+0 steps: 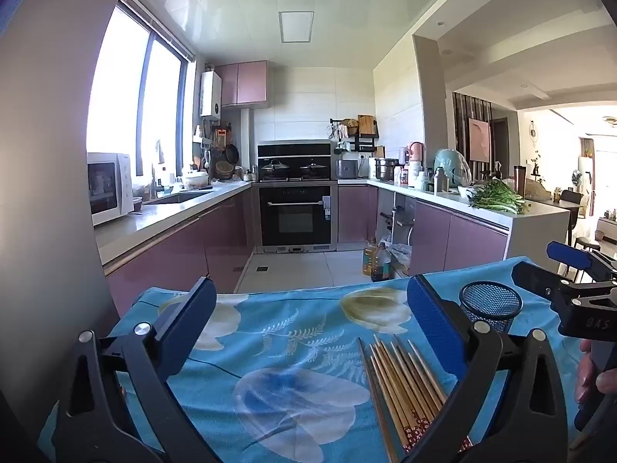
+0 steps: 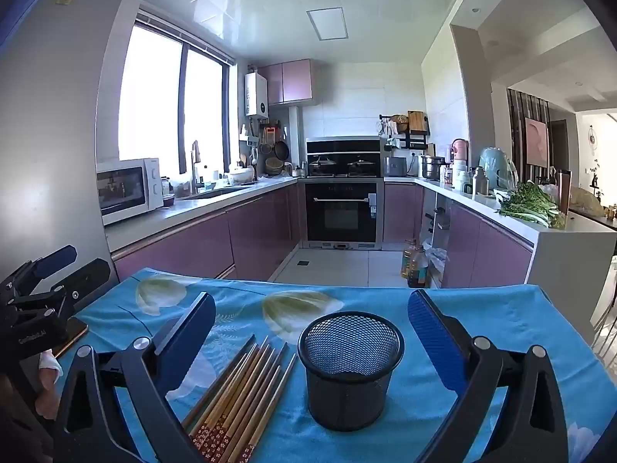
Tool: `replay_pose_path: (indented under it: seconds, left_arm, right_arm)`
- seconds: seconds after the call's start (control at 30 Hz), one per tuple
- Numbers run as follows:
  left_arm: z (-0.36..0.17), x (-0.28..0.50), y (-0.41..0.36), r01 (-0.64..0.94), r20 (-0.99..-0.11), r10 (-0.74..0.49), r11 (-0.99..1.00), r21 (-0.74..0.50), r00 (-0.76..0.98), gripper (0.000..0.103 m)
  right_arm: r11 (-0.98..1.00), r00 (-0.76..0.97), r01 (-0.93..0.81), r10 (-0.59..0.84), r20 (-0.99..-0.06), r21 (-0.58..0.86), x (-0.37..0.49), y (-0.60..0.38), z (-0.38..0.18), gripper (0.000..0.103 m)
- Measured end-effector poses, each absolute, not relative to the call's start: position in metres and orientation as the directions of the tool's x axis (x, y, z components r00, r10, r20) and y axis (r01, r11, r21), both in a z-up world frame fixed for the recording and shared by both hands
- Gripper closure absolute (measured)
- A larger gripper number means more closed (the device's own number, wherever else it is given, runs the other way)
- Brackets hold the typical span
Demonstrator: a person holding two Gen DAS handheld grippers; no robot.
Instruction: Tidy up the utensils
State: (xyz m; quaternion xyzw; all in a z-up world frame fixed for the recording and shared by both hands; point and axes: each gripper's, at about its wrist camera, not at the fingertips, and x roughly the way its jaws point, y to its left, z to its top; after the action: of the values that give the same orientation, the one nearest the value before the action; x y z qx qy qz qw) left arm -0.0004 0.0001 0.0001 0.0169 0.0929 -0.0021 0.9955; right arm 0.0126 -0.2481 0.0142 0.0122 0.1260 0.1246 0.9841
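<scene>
Bamboo chopsticks point(image 2: 239, 393): lay loose in a fan on the blue floral cloth point(image 2: 482, 332), just inside the left finger of the right tongs point(image 2: 312, 332), touching one another, patterned ends toward the camera.
Mesh cup point(image 2: 350, 366): black, upright, mouth open, between the fingers of the right tongs and just beside the chopstick tips.
Right tongs: released, jaws spread wide, grasping nothing.
Left tongs point(image 1: 312, 320): likewise released and empty; the chopsticks point(image 1: 405, 382) lay near their right finger, the cup point(image 1: 490, 303) beyond it.
Step in hand, as judged: none picked yet, so the first pick-up.
Doing it well: probably pinch one or two sticks near mid-length, square across the shafts, lift clear of the rest, tilt upright, then lower tips-first into the cup; the light cup could tip if nudged, so steadying it with the other tongs seemed wise.
Hidden: the sticks' near ends were cut off by the frame edge and finger mounts; an exact count was unclear.
Hard to make out: a flat dark object point(image 2: 71, 333) under the left tongs, possibly a phone.
</scene>
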Motion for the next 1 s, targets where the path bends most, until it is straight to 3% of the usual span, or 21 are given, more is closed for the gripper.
replay_pose_path:
  seconds: [1.0]
  left_arm:
    - [0.003,-0.012,0.000,-0.005,-0.125,0.008,1.000,0.030,0.992,0.005]
  right_arm:
    - [0.974,0.951,-0.217,0.225,-0.213,0.059,0.008,-0.251,0.016,0.006]
